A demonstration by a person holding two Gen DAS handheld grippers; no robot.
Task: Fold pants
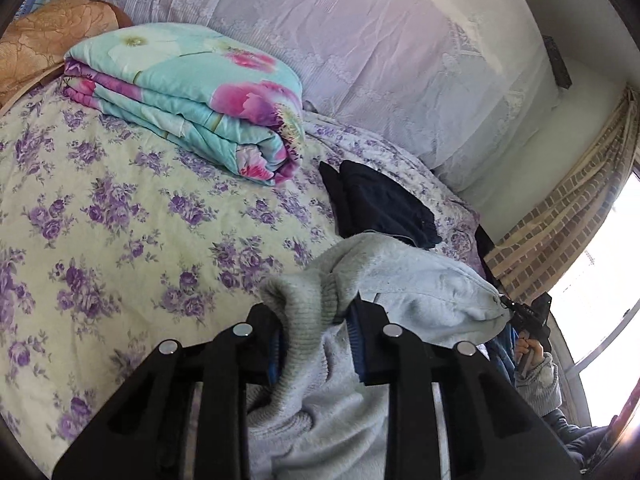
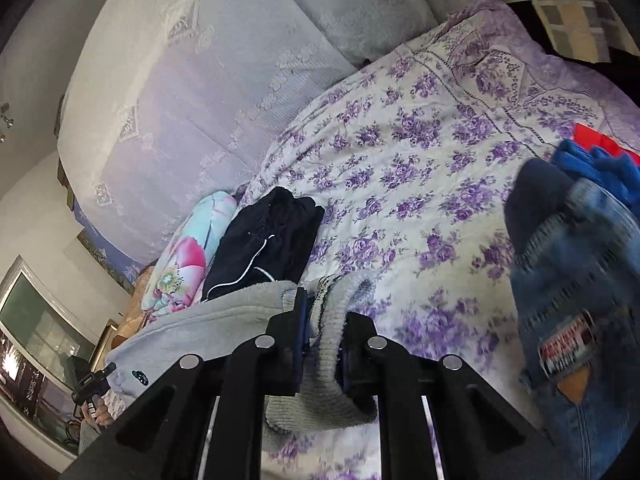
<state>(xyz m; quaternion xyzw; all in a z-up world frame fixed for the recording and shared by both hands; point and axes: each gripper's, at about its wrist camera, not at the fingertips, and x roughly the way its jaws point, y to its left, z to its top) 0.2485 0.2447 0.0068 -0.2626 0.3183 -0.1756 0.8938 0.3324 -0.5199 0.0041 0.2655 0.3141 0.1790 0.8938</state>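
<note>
In the left wrist view, the left gripper (image 1: 314,320) is clamped on a ribbed cuff of the grey pants (image 1: 420,292), which hang between its jaws; the lower part of the pants is cut off by the frame. To its right, the other gripper (image 1: 520,314) pinches the second corner, and only a part of the hand (image 1: 530,354) under it shows. Ahead lie one folded dark garment (image 1: 380,204), half hidden by the pants, and one folded floral quilt (image 1: 192,96) on the bed (image 1: 100,208). In the right wrist view, the right gripper (image 2: 322,344) is closed on the other ribbed cuff. Right of it one pair of jeans (image 2: 572,280) is blurred, with blue cloth (image 2: 596,168) and something red (image 2: 600,140) behind, hard to make out.
</note>
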